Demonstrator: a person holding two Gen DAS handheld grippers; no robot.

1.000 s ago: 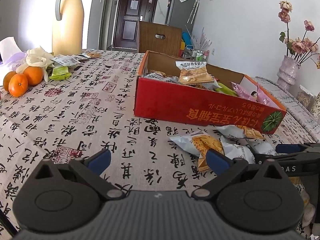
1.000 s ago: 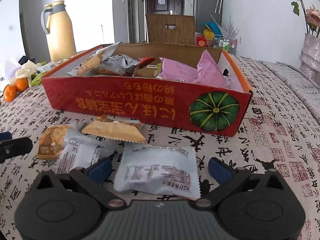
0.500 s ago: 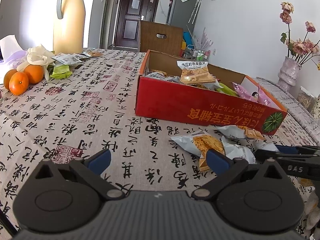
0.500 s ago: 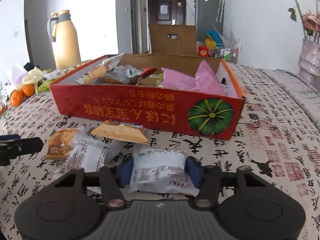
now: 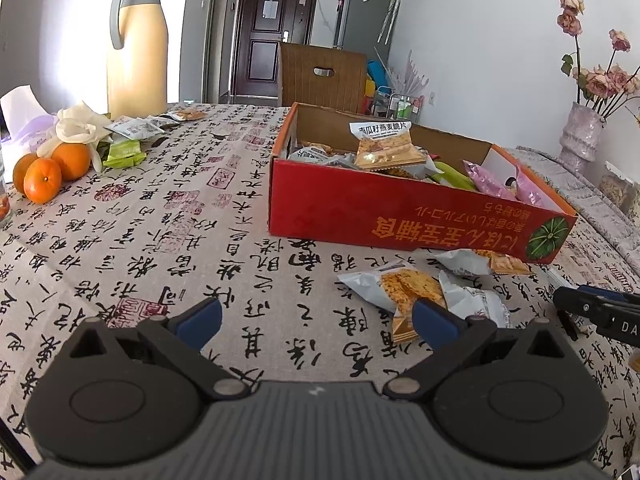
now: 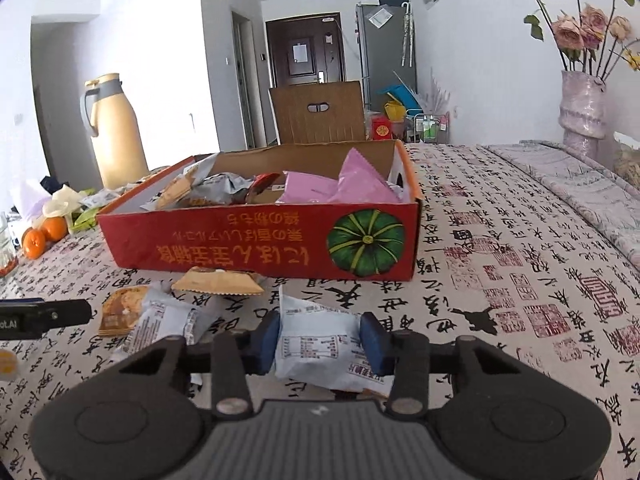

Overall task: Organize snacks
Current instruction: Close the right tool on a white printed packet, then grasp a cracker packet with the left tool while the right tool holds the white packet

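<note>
A red cardboard box [image 6: 240, 240] holds several snack packets and stands mid-table; the left wrist view shows it too [image 5: 400, 216]. My right gripper [image 6: 320, 342] is closing, and its blue pads [image 6: 266, 340] press both sides of a white snack packet [image 6: 312, 316] in front of the box. Left of it lie a tan packet [image 6: 218, 282], a cracker packet [image 6: 124, 308] and another white packet [image 6: 164, 324]. My left gripper [image 5: 316, 322] stands open over the tablecloth with nothing between its fingers, and the cracker packet [image 5: 400, 288] lies just beyond its right finger.
A yellow thermos [image 5: 136, 48], oranges [image 5: 52, 168] and several more packets [image 5: 136, 128] sit at the table's far left. A vase of dried roses [image 5: 580, 132] stands at the right edge. A wooden chair [image 5: 320, 76] is behind the table.
The right gripper's jaws went from wide apart to pressing on the white packet, and the gripper drew back and rose a little. The left gripper kept still.
</note>
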